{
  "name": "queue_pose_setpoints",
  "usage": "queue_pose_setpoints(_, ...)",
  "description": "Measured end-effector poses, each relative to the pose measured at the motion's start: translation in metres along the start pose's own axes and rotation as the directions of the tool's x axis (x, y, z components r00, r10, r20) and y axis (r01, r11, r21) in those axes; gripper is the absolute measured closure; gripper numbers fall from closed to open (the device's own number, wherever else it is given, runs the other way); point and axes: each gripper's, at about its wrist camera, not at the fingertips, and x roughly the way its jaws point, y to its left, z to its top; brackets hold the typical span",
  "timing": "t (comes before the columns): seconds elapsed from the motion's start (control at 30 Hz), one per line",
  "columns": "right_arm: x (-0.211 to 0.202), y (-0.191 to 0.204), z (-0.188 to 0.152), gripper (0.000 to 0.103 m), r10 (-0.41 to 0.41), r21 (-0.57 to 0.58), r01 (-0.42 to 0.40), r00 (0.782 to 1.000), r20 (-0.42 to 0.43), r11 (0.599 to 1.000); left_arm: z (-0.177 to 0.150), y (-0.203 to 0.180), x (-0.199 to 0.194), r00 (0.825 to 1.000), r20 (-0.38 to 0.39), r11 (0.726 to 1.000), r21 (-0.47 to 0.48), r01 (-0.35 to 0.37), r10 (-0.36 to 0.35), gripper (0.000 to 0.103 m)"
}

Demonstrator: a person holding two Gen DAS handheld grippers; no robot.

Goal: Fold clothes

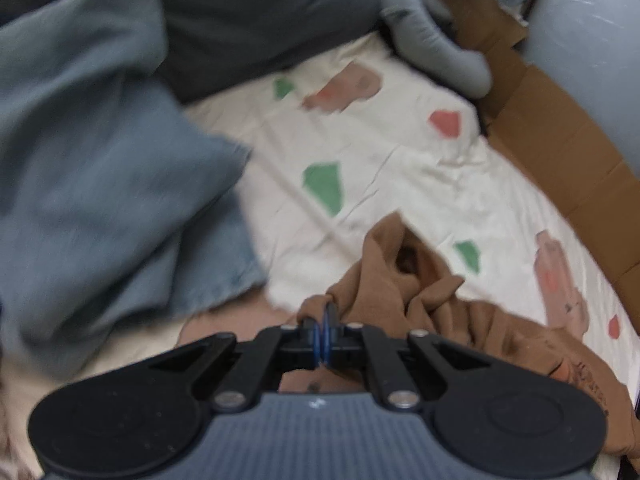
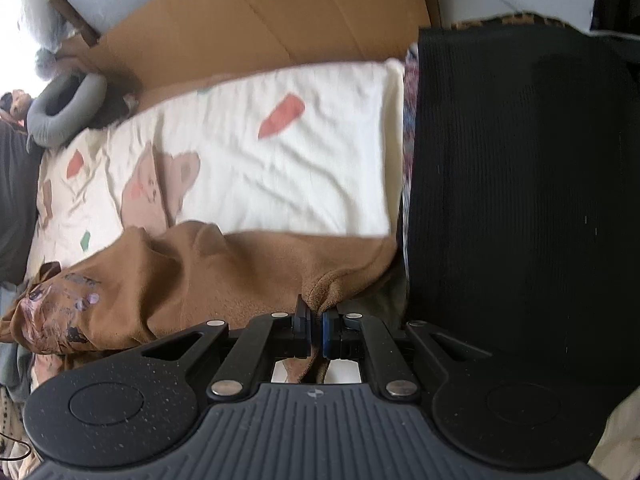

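Brown garment (image 1: 424,296) noted as pinched at two points, one by each gripper. Left gripper (image 1: 322,320), lower centre of the left wrist view: jaws closed tight on a bunched fold of the brown cloth, which rises directly above the fingertips and spreads to the right and lower right of the frame in loose creases. A dark printed motif on the cloth is visible at the lower right edge, detail unreadable.

Right gripper (image 2: 315,316), lower centre of the right wrist view: jaws closed narrow on a hemmed corner of the same brown garment (image 2: 224,276). From the fingertips the cloth runs left across the frame in a slack band to the lower left, where a purple and dark print shows.

Beneath the garment in both views lies a cream bedsheet (image 1: 400,184) with green, red and tan patches, wrinkled. Left of the left gripper, a blue-grey cloth (image 1: 100,160) fills the left half of the frame, blurred; a dark grey fabric (image 1: 260,20) sits above it. A grey neck pillow (image 1: 440,44) rests at the upper right of the sheet, beside flattened cardboard (image 1: 560,140). In the right wrist view a black ribbed textile (image 2: 520,200) occupies the right side, edge against the sheet
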Motion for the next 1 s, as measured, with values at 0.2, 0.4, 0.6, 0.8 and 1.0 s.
queue_pose_setpoints(0.2, 0.010, -0.006, -0.024, 0.100, -0.007, 0.016, 0.008, 0.997, -0.081, 1.000, -0.033, 0.028, 0.004, 0.994, -0.096, 0.997, -0.058, -0.057, 0.052, 0.100)
queue_pose_setpoints(0.4, 0.021, -0.008, -0.044, 0.096, -0.013, 0.003, 0.014, 0.984, -0.177, 1.000, -0.045, 0.030, 0.003, 0.982, -0.177, 0.993, -0.084, -0.082, 0.066, 0.095)
queue_pose_setpoints(0.6, 0.001, -0.011, -0.041, 0.091, -0.005, 0.034, 0.011, 0.986, -0.164, 0.999, -0.023, 0.023, -0.023, 0.984, -0.143, 0.993, -0.029, -0.113, 0.108, 0.087)
queue_pose_setpoints(0.8, -0.016, 0.002, -0.025, 0.081, 0.013, -0.036, -0.016, 0.997, -0.075, 0.999, 0.002, 0.010, -0.028, 0.990, -0.108, 0.996, -0.002, -0.088, 0.087, 0.076)
queue_pose_setpoints(1.0, -0.009, 0.029, -0.008, 0.073, 0.108, -0.138, -0.109, 0.994, -0.015, 0.984, 0.026, -0.018, -0.023, 0.998, -0.046, 0.998, 0.052, -0.035, 0.037, 0.067)
